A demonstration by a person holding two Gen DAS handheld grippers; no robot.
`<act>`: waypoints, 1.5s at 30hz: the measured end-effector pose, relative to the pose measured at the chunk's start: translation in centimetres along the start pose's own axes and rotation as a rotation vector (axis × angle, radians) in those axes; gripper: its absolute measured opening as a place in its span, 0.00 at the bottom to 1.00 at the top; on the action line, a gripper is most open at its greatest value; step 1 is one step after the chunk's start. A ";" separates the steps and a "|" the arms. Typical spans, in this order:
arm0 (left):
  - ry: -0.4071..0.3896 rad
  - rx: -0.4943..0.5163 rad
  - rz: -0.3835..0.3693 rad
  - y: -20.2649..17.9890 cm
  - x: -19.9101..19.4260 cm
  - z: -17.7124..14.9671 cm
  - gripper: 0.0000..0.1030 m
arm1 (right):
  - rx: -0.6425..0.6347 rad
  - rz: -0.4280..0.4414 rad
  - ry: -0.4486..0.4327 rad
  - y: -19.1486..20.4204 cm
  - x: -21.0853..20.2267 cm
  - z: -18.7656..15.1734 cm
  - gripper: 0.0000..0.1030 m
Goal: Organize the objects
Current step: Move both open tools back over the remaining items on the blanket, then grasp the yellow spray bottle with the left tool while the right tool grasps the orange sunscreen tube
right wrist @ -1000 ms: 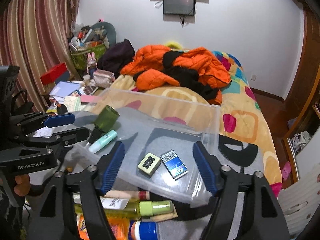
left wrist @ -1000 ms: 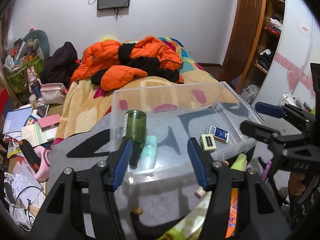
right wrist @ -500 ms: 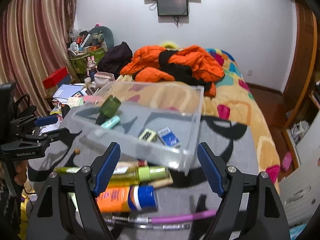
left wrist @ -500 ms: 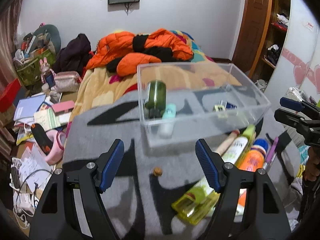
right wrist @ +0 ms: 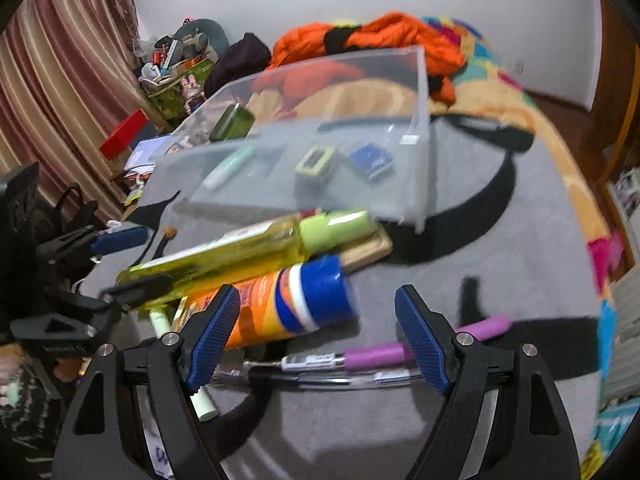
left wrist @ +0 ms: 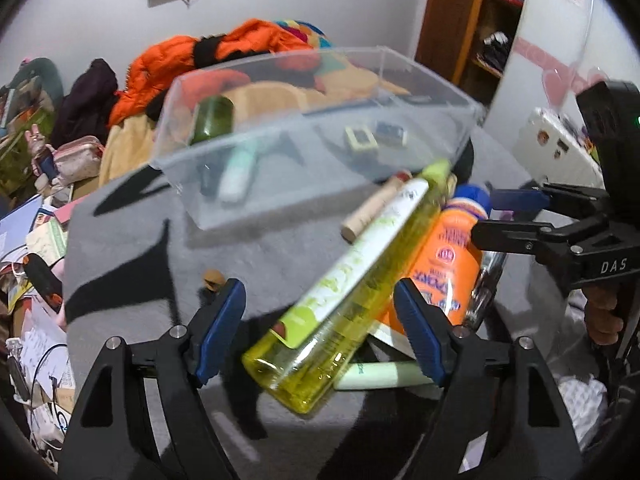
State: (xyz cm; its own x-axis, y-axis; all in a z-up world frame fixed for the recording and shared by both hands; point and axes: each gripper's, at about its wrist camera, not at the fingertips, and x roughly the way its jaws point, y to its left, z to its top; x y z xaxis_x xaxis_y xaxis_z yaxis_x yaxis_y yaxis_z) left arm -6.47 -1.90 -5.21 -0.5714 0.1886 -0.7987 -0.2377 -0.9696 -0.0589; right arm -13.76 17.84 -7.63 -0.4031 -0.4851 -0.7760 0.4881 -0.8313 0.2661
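Observation:
A clear plastic bin (left wrist: 280,184) (right wrist: 420,128) sits on the grey blanket, holding a green bottle (left wrist: 212,118), a mint tube (right wrist: 230,166) and two small boxes (right wrist: 316,160). In front of it lie a yellow bottle (left wrist: 348,300) (right wrist: 224,256), an orange bottle with a blue cap (left wrist: 444,264) (right wrist: 280,304), a cork-coloured tube (left wrist: 372,208) and a purple pen (right wrist: 384,350). My left gripper (left wrist: 320,328) is open, its fingers either side of the yellow bottle's base. My right gripper (right wrist: 318,338) is open over the orange bottle's cap.
The bed carries orange jackets (left wrist: 192,56) (right wrist: 384,32) behind the bin. Clutter of papers, bags and a red box (right wrist: 124,134) lies on the floor at the left. A small brown nut (left wrist: 214,278) lies on the blanket. A wardrobe (left wrist: 560,40) stands at the right.
Both grippers have pulled back from the bin and dropped low toward the bottles lying in front of it. Both stay open.

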 end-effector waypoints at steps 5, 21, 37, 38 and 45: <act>0.025 0.007 -0.017 0.3 1.2 -0.3 0.74 | 0.036 0.079 0.049 0.3 1.7 -0.5 0.75; 0.020 0.033 -0.017 0.8 -2.1 -2.9 0.48 | 0.106 0.108 0.014 -0.7 1.1 -0.2 0.56; 0.012 0.036 0.013 1.3 -4.9 -2.6 0.44 | -0.147 -0.093 -0.014 1.9 -1.4 -0.1 0.64; 0.016 0.045 0.015 1.2 -4.6 -2.2 0.44 | -0.178 -0.111 -0.011 2.1 -1.5 -0.2 0.65; 0.110 0.057 -0.062 1.0 -1.0 -0.3 0.47 | -0.443 -0.194 0.035 4.5 -1.5 -0.3 0.67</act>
State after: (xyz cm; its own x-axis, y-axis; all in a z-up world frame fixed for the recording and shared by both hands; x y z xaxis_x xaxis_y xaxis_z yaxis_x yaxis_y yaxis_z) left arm -5.87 -3.07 -4.63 -0.4650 0.2266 -0.8559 -0.3156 -0.9456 -0.0788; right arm -10.73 14.92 -5.47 -0.4969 -0.3165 -0.8080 0.6920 -0.7064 -0.1489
